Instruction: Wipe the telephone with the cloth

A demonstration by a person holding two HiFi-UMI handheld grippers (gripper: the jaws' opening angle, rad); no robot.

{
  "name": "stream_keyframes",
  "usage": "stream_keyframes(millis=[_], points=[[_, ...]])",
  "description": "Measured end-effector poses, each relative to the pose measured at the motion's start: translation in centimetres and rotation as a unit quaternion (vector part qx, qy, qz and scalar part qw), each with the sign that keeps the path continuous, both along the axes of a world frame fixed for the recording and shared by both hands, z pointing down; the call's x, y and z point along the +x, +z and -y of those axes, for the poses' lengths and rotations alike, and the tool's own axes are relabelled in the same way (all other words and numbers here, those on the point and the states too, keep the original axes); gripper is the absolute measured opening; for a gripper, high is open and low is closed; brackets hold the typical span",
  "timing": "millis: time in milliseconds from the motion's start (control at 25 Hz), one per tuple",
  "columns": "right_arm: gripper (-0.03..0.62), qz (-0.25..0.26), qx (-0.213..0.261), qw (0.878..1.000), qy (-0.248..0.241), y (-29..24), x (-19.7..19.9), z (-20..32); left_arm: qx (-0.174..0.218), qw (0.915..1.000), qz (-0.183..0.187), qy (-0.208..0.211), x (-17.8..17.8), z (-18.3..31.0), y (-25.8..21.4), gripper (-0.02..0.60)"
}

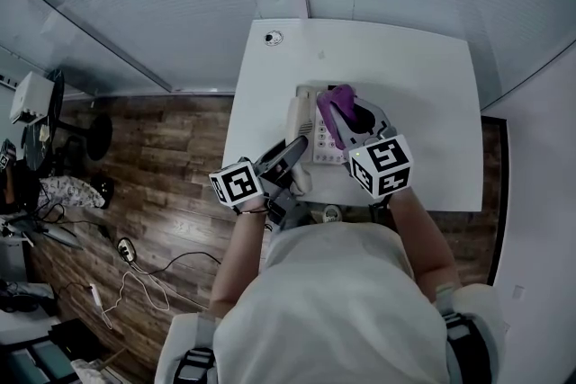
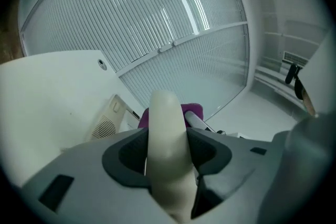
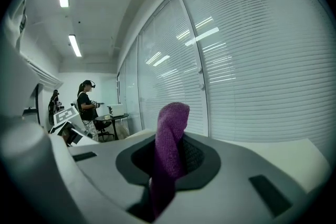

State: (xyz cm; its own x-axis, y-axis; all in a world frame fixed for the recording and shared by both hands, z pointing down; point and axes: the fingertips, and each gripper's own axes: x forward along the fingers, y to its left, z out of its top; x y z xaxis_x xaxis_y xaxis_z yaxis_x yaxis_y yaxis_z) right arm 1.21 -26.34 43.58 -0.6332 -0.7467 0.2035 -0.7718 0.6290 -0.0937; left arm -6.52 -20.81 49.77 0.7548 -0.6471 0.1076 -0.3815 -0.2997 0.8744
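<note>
The left claw (image 2: 168, 153) holds the cream handset (image 2: 165, 113) of the telephone. Its two jaws are set wide and press on the handset from both sides. The long axis of the handset runs along the jaws, and its rounded end points forward, away from the claw. In the head view the left claw (image 1: 286, 159) points up and a little to the right, and the handset (image 1: 295, 117) lies in almost the same direction.

The base of the telephone (image 2: 107, 120) is ahead of the left claw, lower and to its left. It lies on the white tabletop (image 2: 47, 92), and its speaker grille faces the claw. In the head view the base (image 1: 322, 147) is between the two claws, with the keypad up.

The right claw (image 3: 170, 161) is closed on the purple cloth (image 3: 170, 139). The jaws are narrow around it. The cloth stands up between them as a long folded strip, and its free end points forward and up from the claw. In the head view the right claw (image 1: 346, 117) is over the base, and the cloth (image 1: 337, 99) is at its front end, just beside the handset. From the left claw, the cloth (image 2: 193, 110) shows just behind the handset, on its right.
</note>
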Motion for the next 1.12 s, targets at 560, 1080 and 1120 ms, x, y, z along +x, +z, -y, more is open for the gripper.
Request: stream_keyframes(millis=[560,1080,1120], points=[[0.06,0.036,0.038,0.998,-0.038,-4.4,-4.0,-0.3,0.015,0.9944,-0.101,0.025,0.9,-1.0,-1.8,0.223],[0.06,0.055,0.024,0.996,-0.072,-3.9,-6.0,-2.1,0.025,0.9924,-0.116,0.033,0.7,-0.9,-2.8,0.224],[0.06,0.057,0.023,0.995,-0.074,-3.9,-6.1,-2.2,0.026,0.9917,-0.121,0.032,0.6,-0.9,-2.9,0.224]])
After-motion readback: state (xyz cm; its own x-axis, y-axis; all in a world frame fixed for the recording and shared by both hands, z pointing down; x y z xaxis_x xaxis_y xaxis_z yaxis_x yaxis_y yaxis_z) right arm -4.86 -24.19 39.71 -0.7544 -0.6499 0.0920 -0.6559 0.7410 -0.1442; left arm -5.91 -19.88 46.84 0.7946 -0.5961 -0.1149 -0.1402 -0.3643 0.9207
